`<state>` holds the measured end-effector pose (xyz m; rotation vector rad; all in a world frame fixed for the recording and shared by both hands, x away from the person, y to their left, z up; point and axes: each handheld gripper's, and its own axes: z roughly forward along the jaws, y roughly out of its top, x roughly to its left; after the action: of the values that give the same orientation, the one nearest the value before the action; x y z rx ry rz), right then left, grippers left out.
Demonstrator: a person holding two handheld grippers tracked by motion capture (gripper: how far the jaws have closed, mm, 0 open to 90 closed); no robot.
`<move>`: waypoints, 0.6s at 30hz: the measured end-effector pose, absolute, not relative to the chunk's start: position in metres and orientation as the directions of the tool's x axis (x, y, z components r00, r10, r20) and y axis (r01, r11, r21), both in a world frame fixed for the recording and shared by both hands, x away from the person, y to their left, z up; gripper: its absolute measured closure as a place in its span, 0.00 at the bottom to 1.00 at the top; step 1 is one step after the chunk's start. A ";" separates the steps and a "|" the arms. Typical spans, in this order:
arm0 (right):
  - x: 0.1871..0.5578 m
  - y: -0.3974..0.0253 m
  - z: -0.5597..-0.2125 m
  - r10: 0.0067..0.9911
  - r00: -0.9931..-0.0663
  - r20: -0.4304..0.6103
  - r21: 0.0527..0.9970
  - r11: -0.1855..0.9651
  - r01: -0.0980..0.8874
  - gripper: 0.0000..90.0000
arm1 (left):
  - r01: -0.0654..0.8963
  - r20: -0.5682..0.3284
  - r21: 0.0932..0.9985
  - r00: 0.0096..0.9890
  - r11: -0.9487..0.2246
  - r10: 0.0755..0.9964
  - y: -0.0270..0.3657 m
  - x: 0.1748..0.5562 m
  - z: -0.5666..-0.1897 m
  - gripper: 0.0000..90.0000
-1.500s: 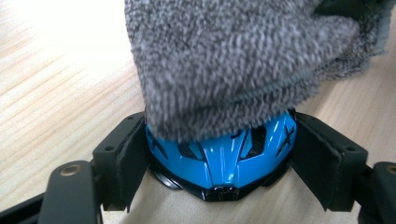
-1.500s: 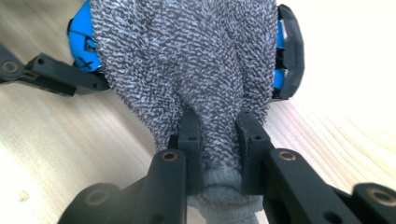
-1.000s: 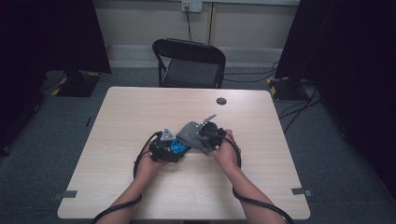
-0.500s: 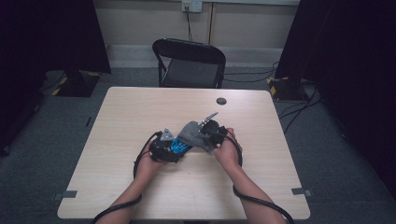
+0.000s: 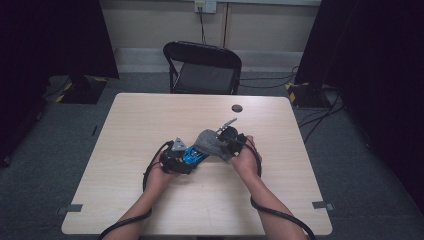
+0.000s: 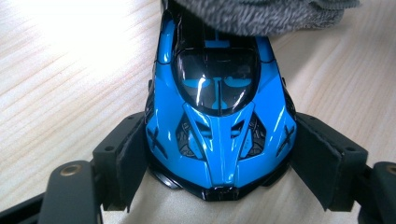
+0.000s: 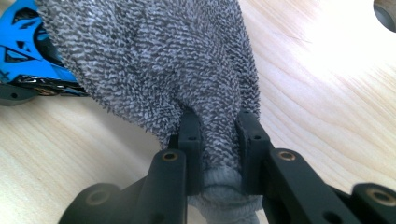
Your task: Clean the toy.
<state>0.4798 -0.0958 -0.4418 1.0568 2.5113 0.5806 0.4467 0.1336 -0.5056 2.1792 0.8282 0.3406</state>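
- High view: at the centre of the wooden surface (image 5: 125,150), a person's two hands bring their grippers together, the left gripper (image 5: 176,159) at frame left and the right gripper (image 5: 227,140) beside it.
- Left gripper view: the left gripper (image 6: 219,163) is clamped on a blue car (image 6: 219,121), one jaw against each side of its nose, which points toward the camera at mid-frame.
- Right gripper view: the right gripper (image 7: 217,140) is pinched tight on a bunched grey cloth (image 7: 154,60), which fans out to the upper left of the frame and lies over the car (image 7: 28,51).
- High view: a small dark disc (image 5: 237,108) lies on the surface near its far edge; a black chair (image 5: 202,67) stands beyond.
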 end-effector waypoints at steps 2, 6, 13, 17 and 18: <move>0.480 -0.098 -0.442 0.740 -0.653 -0.162 0.495 0.633 0.595 0.84 | 0.453 -0.021 0.741 0.753 -0.496 0.657 0.134 0.447 -0.506 0.26; 0.482 -0.103 -0.442 0.750 -0.640 -0.166 0.490 0.626 0.607 0.84 | 0.453 -0.021 0.741 0.753 -0.496 0.657 0.134 0.447 -0.506 0.26; 0.485 -0.112 -0.445 0.766 -0.624 -0.151 0.489 0.607 0.626 0.84 | 0.453 -0.021 0.742 0.753 -0.495 0.657 0.134 0.447 -0.506 0.26; 0.487 -0.116 -0.447 0.772 -0.617 -0.151 0.485 0.602 0.635 0.84 | 0.453 -0.021 0.742 0.753 -0.495 0.657 0.134 0.447 -0.506 0.26; 0.487 -0.116 -0.447 0.772 -0.617 -0.151 0.485 0.602 0.635 0.84 | 0.453 -0.021 0.742 0.753 -0.495 0.657 0.134 0.447 -0.506 0.26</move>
<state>0.4874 -0.1156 -0.4468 1.1356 2.4858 0.5560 0.4467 0.1336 -0.5057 2.1778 0.8280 0.3402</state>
